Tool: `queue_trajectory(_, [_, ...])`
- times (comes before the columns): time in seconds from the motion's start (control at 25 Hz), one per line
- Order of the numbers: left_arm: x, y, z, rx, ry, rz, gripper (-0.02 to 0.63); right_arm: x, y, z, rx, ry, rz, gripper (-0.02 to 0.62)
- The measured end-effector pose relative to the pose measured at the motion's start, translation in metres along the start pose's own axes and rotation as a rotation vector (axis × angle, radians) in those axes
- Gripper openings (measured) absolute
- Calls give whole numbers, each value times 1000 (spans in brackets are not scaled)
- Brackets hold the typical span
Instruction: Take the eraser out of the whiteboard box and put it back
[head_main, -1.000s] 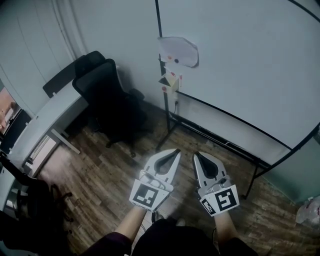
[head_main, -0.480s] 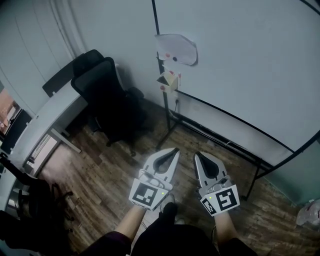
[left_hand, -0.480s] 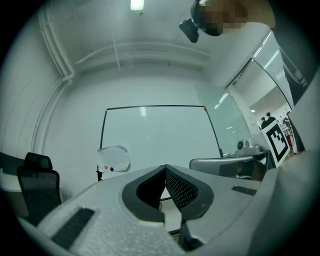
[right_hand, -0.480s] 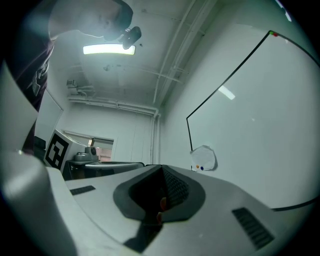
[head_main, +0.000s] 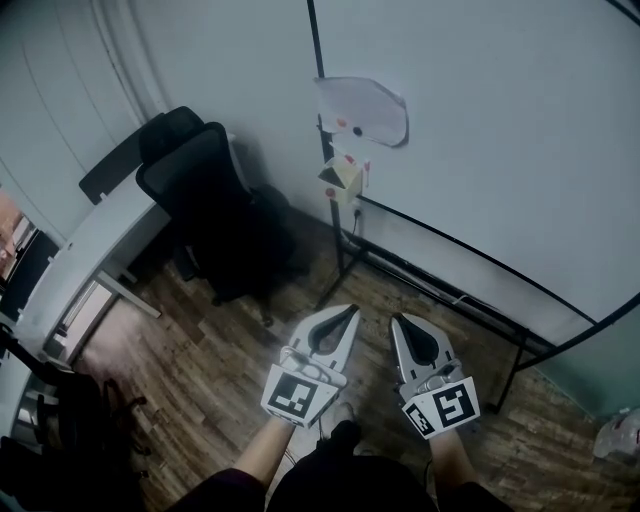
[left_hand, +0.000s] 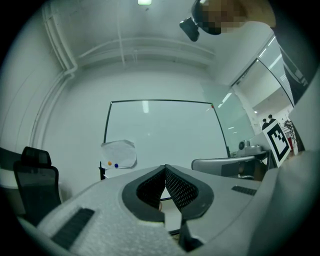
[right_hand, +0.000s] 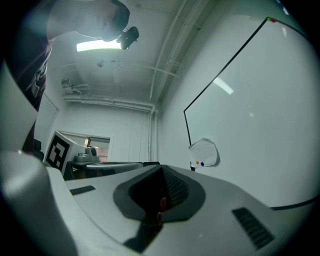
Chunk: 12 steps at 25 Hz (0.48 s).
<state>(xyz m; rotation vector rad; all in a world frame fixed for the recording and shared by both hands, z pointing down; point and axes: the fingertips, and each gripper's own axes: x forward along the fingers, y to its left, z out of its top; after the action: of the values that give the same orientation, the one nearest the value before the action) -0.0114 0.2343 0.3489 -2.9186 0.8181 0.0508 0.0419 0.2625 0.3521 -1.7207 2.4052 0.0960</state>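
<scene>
With your left gripper (head_main: 350, 308) and right gripper (head_main: 397, 320) both closed and empty, well apart from the whiteboard box (head_main: 340, 180) on the whiteboard's (head_main: 480, 130) left edge, its eraser unseen inside, reaching in unopened may knock the box off.

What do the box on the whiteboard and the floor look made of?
The box: probably card or thin plastic, matte, pale flat sides; too small to confirm. The floor: wood or wood-look laminate, brown planks with visible seams, slight sheen.

L claw (head_main: 352, 309) & R claw (head_main: 397, 320) closed, empty, side-by-side.
</scene>
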Motion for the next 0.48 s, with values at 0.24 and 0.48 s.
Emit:
queue_trajectory(0.24, [20, 47, -10, 0, 1, -10, 5, 49, -11, -9, 1, 14, -11, 3])
queue_trajectory(0.48, [35, 87, -13, -42, 10, -14, 5, 88, -20, -12, -4, 30, -31, 3])
